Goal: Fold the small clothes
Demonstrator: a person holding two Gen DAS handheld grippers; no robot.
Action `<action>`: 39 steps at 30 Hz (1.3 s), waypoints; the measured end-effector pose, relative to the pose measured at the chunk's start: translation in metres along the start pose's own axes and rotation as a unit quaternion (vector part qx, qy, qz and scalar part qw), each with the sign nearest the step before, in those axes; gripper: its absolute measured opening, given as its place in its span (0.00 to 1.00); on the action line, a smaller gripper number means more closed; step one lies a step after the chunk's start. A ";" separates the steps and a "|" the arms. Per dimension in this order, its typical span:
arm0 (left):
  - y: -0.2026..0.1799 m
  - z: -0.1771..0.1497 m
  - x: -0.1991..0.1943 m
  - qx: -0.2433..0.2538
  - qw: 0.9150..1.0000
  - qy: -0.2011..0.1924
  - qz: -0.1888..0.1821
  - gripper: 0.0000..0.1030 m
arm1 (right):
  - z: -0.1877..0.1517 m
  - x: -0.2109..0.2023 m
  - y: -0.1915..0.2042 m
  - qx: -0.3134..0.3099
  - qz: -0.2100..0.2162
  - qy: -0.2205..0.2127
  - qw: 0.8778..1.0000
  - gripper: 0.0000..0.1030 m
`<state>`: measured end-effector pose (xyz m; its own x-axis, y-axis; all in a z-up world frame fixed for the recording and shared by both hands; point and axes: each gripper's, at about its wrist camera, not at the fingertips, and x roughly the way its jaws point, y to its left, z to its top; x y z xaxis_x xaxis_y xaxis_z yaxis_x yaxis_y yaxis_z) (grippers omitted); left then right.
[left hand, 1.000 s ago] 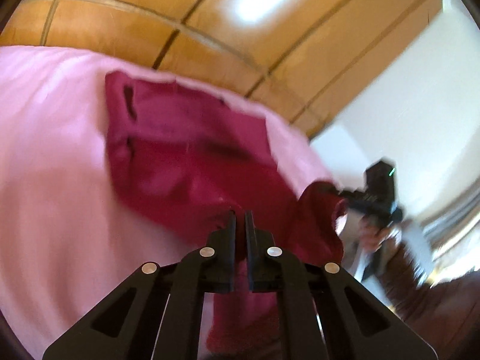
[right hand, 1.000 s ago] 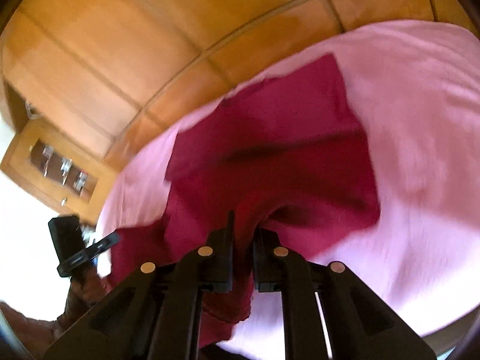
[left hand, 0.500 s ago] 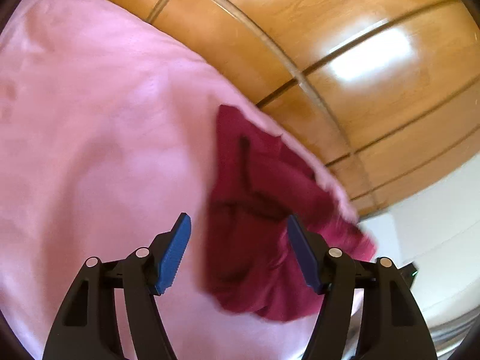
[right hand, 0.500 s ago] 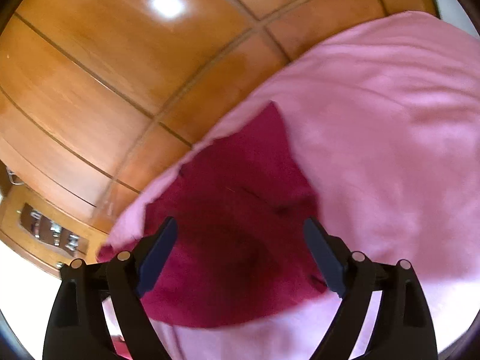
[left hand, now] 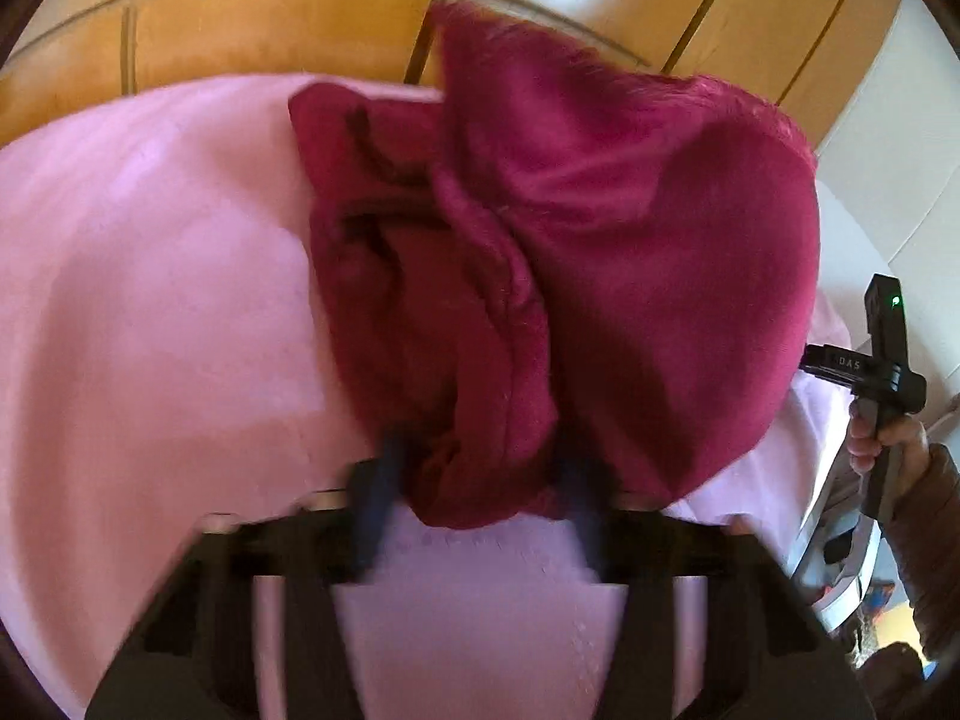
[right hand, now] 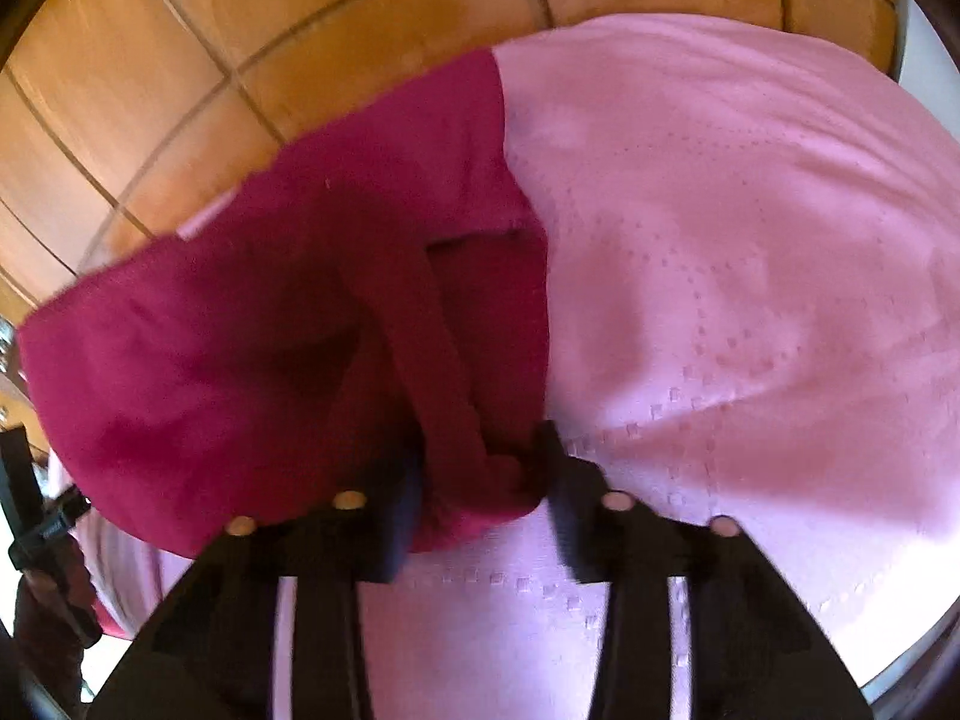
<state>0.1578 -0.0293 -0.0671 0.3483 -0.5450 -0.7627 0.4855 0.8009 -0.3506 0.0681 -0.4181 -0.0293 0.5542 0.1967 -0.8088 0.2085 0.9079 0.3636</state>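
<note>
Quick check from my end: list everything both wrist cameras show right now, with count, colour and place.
garment: one, dark red, bunched on the pink cover, near edge between both claws.
cover: one, pink with a small square pattern, spread under the garment.
wooden panels: several, orange-brown, behind the cover.
white wall: one, far right in the left view.
left claw: one, black, pads at a garment fold, just been closing.
right claw: one, black, pads at another fold, just been closing.
hand: one, holding the right claw's handle.
</note>
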 end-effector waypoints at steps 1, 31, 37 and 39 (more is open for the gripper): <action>0.003 0.001 -0.002 -0.012 1.000 -0.001 -0.006 0.20 | 0.000 -0.005 0.000 0.003 0.005 -0.001 1.000 0.22; 0.047 -0.009 -0.088 -0.065 0.993 -0.067 -0.071 0.72 | -0.008 -0.017 0.097 -0.153 -0.013 0.019 0.988 0.47; 0.036 -0.004 -0.059 -0.038 0.996 -0.037 -0.074 0.10 | -0.009 -0.010 0.108 -0.185 -0.024 0.025 0.982 0.06; 0.039 -0.007 -0.071 -0.046 0.994 -0.062 -0.082 0.08 | -0.005 -0.037 0.108 -0.182 -0.014 -0.005 0.983 0.06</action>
<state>0.1469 0.0423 -0.0302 0.3697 -0.6916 -0.6205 0.4696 0.7153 -0.5176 0.0658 -0.3257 0.0375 0.5608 0.1675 -0.8108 -0.0770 0.9856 0.1503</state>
